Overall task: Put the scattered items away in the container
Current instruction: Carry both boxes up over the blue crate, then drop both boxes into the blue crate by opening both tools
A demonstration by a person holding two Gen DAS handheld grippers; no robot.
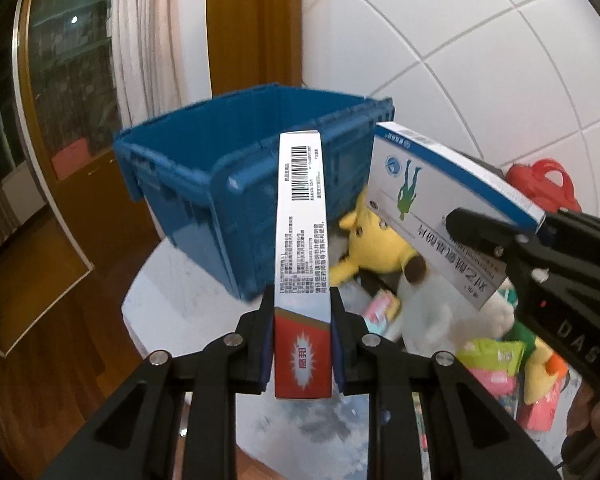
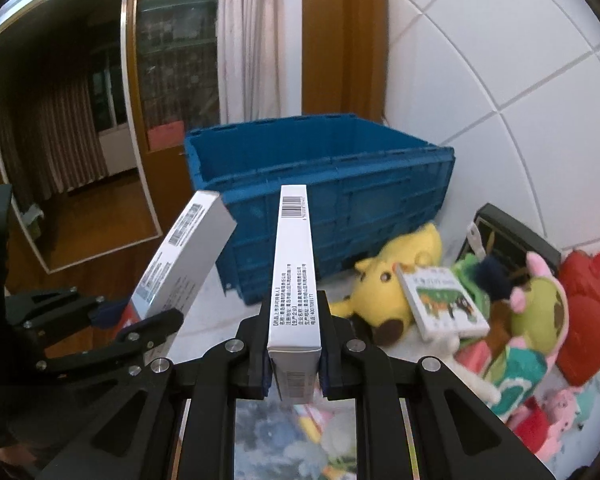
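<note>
A blue plastic crate [image 1: 236, 168] stands open at the far left end of the white table, and it also shows in the right wrist view [image 2: 340, 184]. My left gripper [image 1: 303, 344] is shut on a red-and-white medicine box [image 1: 300, 220], held upright in front of the crate; this box also shows in the right wrist view [image 2: 184, 256]. My right gripper [image 2: 294, 356] is shut on a blue-and-white medicine box [image 2: 294, 264], which also shows in the left wrist view [image 1: 432, 204], held up to the right of the crate.
Soft toys and packets lie piled to the right of the crate: a yellow plush [image 2: 396, 276], a small book [image 2: 440, 304], a green plush [image 2: 536, 308], a red bag [image 2: 592, 308]. A white tiled wall [image 2: 500, 80] runs behind. The table edge drops to a wooden floor [image 1: 40, 300] at left.
</note>
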